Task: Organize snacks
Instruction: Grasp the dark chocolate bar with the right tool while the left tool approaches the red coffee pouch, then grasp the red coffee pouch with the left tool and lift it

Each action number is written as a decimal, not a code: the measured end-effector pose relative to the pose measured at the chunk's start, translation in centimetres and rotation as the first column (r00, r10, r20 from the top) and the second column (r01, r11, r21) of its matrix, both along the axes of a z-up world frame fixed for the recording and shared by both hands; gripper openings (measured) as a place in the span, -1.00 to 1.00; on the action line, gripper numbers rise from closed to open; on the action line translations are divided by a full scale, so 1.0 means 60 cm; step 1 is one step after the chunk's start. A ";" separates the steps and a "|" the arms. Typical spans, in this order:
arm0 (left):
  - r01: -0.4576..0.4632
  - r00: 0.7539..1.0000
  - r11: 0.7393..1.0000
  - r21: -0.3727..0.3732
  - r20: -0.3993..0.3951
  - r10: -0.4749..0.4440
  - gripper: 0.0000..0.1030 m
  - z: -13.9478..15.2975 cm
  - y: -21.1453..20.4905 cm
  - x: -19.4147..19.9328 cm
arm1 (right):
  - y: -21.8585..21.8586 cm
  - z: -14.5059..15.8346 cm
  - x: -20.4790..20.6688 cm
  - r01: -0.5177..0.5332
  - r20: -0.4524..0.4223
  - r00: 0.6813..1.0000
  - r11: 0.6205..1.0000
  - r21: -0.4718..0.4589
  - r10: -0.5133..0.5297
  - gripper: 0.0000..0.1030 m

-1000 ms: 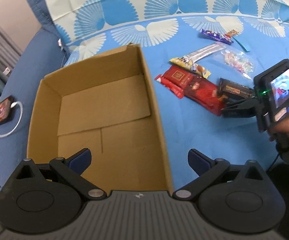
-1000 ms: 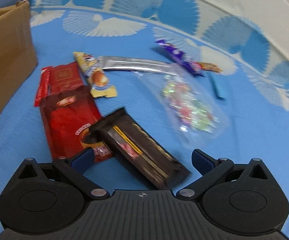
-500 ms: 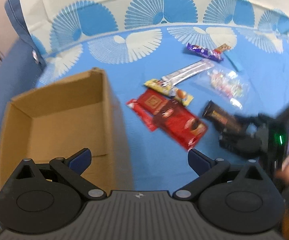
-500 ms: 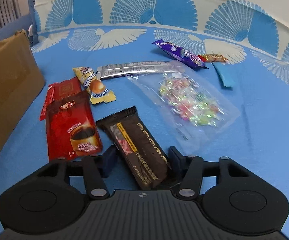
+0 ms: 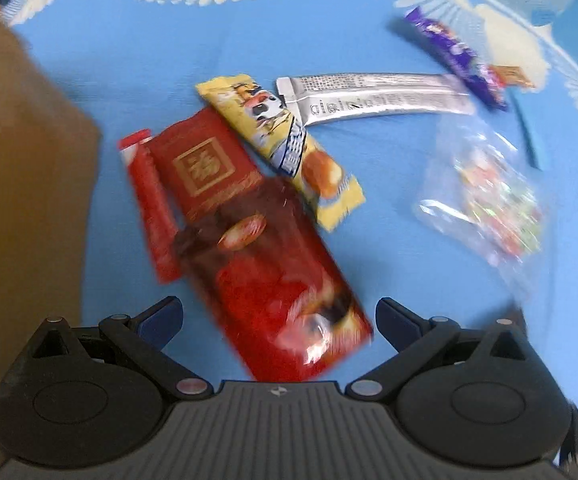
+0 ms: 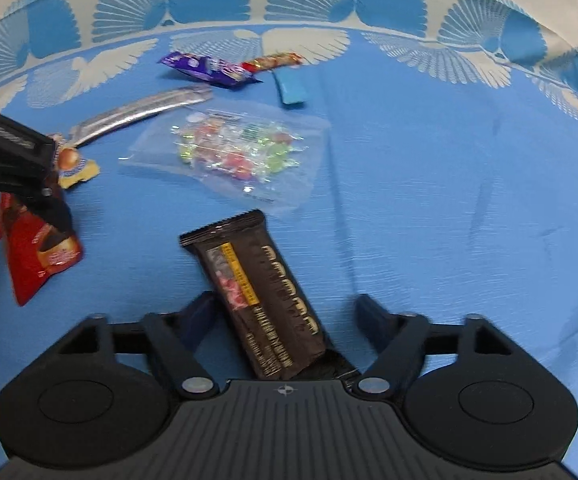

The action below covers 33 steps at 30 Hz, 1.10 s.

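My left gripper [image 5: 279, 316] is open, its fingers either side of the near end of a dark red coffee packet [image 5: 277, 280] on the blue cloth. Beside it lie a red packet with a gold square [image 5: 205, 164], a thin red stick [image 5: 151, 208], a yellow snack bar [image 5: 285, 144] and a silver sachet [image 5: 373, 94]. My right gripper [image 6: 285, 316] holds a dark brown bar [image 6: 265, 300] between its fingers, which stand partly apart; the left finger touches the bar, the right one shows a gap. The left gripper also shows in the right wrist view [image 6: 17, 168], over the coffee packet [image 6: 37, 256].
A cardboard box [image 5: 17, 208] stands at the left. A clear bag of coloured candies [image 6: 233, 156], a purple wrapper [image 6: 209, 70], a small red-yellow candy [image 6: 273, 60] and a blue strip [image 6: 291, 88] lie further back on the cloth.
My left gripper has swung right from over the box and down to the red coffee packet. My right gripper has lifted and pulled back with the brown bar, its fingers wider apart than before.
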<state>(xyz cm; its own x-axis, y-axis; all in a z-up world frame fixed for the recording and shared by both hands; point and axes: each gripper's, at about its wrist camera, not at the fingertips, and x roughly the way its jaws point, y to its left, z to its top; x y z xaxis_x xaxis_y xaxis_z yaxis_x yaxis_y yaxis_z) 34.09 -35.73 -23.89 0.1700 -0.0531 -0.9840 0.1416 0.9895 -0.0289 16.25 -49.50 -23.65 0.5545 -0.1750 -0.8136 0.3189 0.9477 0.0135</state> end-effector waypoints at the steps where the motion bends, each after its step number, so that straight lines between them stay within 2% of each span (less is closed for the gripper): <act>1: 0.006 1.000 1.000 0.008 -0.022 -0.006 1.00 -0.016 -0.005 0.012 | -0.002 -0.002 0.002 0.003 -0.003 1.000 1.000 0.000 -0.003 0.82; 4: -0.014 1.000 0.999 0.036 -0.005 0.014 1.00 -0.022 -0.015 0.018 | -0.010 -0.013 0.007 -0.007 0.009 1.000 1.000 0.016 0.007 1.00; 7: -0.016 1.000 0.999 0.030 0.020 0.015 1.00 -0.025 -0.015 0.011 | -0.011 -0.017 0.009 -0.019 0.025 1.000 1.000 0.005 0.019 1.00; 10: -0.017 1.000 0.999 0.035 0.009 0.017 1.00 -0.024 -0.021 0.015 | -0.010 -0.018 0.009 -0.025 0.035 0.999 1.000 -0.005 0.025 0.99; 11: -0.017 1.000 0.999 0.033 0.002 0.017 1.00 -0.028 -0.016 0.014 | -0.009 -0.017 0.007 -0.025 0.037 0.999 1.000 -0.007 0.025 0.93; 12: -0.019 1.000 0.999 0.030 -0.005 0.019 0.99 -0.027 -0.013 0.015 | -0.006 -0.014 0.005 -0.026 0.042 0.999 1.000 -0.011 0.027 0.65; 13: -0.020 1.000 0.999 0.038 -0.003 0.021 0.86 -0.024 -0.011 0.015 | 0.000 -0.007 0.001 -0.039 0.056 0.998 0.999 -0.016 0.040 0.10; 14: -0.022 1.000 0.999 0.043 0.010 0.022 0.66 -0.015 -0.008 0.012 | 0.008 0.000 -0.001 -0.055 0.064 0.996 0.998 -0.017 0.056 -0.06; 15: -0.015 1.000 0.999 0.043 0.023 0.015 0.59 0.000 -0.007 0.011 | 0.016 0.005 -0.002 -0.061 0.055 0.997 0.998 -0.024 0.062 -0.13; 17: 0.023 1.000 0.999 0.027 0.017 -0.023 0.44 0.014 -0.001 0.006 | 0.031 0.010 -0.005 -0.067 0.039 0.997 0.997 -0.027 0.068 -0.14; 20: 0.045 0.998 0.999 0.002 0.044 -0.045 0.38 0.036 0.020 -0.019 | 0.045 0.023 -0.018 -0.057 0.045 0.997 0.998 -0.011 0.057 -0.14; 24: 0.102 0.990 0.994 -0.037 0.104 -0.098 0.36 0.083 0.042 -0.063 | 0.062 0.066 -0.045 -0.022 0.102 0.995 1.000 -0.002 0.022 -0.14; 28: 0.170 0.973 0.982 -0.078 0.171 -0.155 0.30 0.153 0.067 -0.132 | 0.089 0.123 -0.079 -0.005 0.171 0.985 1.000 0.008 0.003 -0.14; 29: 0.186 0.968 0.979 -0.087 0.189 -0.167 0.06 0.169 0.073 -0.147 | 0.100 0.138 -0.090 -0.007 0.192 0.981 1.000 0.005 0.006 -0.14; 31: 0.216 0.960 0.969 -0.122 0.209 -0.188 -0.73 0.195 0.082 -0.172 | 0.118 0.163 -0.106 -0.014 0.223 0.975 1.000 -0.005 0.015 -0.14; 33: 0.227 0.952 0.963 -0.143 0.239 -0.189 -0.76 0.221 0.098 -0.191 | 0.137 0.183 -0.117 -0.026 0.246 0.969 0.999 -0.033 0.033 -0.14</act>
